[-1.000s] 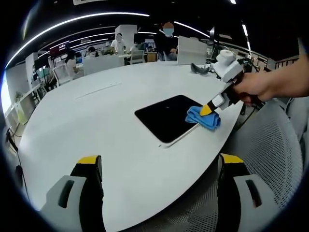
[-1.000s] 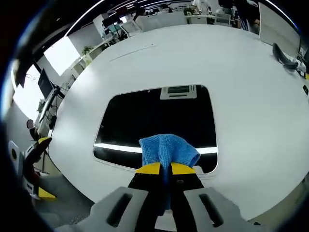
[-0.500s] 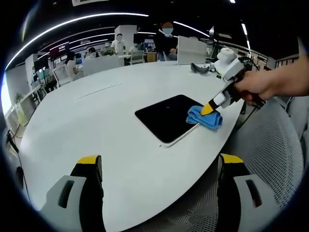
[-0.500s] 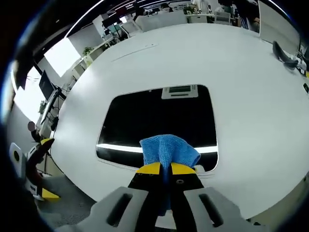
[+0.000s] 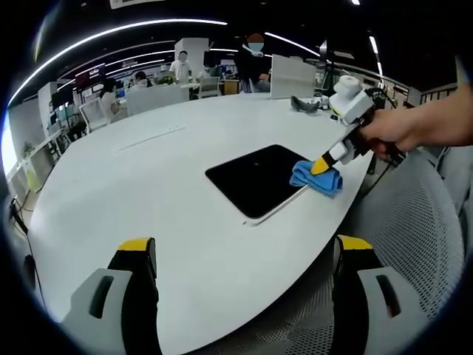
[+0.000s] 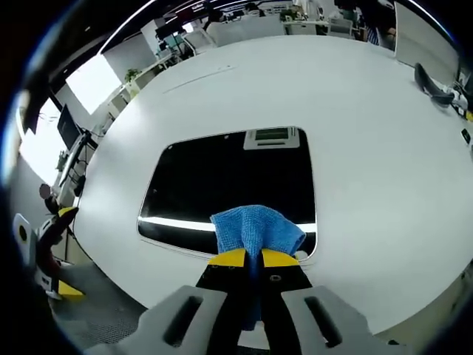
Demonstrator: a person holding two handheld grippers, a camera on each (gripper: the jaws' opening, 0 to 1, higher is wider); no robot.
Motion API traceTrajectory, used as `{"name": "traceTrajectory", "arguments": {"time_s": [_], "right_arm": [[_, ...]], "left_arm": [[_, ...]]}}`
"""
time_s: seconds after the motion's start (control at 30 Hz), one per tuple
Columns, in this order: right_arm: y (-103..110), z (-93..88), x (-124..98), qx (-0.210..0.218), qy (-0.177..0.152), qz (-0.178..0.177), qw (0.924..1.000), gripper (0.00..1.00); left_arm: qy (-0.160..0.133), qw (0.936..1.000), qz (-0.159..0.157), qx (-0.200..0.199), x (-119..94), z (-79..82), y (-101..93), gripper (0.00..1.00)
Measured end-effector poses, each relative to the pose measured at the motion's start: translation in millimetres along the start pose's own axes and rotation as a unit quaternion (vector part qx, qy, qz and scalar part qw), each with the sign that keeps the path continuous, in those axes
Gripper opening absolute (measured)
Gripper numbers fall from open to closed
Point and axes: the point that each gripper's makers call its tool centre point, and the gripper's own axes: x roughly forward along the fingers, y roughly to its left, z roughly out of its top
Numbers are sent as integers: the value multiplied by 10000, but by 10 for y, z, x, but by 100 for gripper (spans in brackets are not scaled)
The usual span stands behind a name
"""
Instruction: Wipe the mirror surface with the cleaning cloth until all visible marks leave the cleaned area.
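Open-plan office, white table (image 5: 148, 185) | mirror (image 6: 229, 185) lying flat near table edge | soft blue cleaning cloth (image 6: 255, 229) being pinched by right gripper (image 6: 251, 259) at mirror's near corner; likely bunching easily | left gripper (image 5: 244, 255) being held agape, idle

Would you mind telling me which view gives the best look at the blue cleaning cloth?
The right gripper view: the cleaning cloth sits large and central, pinched in the right gripper at the mirror's near edge. The left gripper view shows it small, bunched under that gripper at the mirror's corner.
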Motion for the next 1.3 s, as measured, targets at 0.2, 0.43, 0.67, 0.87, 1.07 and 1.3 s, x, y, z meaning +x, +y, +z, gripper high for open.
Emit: {"name": "traceTrajectory", "arguments": {"time_s": [0.2,0.43,0.67,0.87,1.07,1.3], "right_arm": [[-100,3,-26,24,-3,-57,10000,0],[-198,-5,-57,10,22,-115,9999,0],[-212,-9,-65,42,3,-121,9999,0],[-226,27,-41,125,-73,-194,9997,0],[-226,88,1,-2,-74,-215,9997,0],[-237,180,49,-67,-71,-251,9996,0]], "left_arm": [[-28,10000,-2,-18,-3,11,2,99],[-26,10000,-1,-34,-5,10,0,99],[-21,10000,-7,-45,-4,9,1,99],[-21,10000,-12,-42,-8,12,-3,99],[-26,10000,-4,-55,-1,7,5,99],[-89,9998,-4,-161,-14,31,6,99]]}}
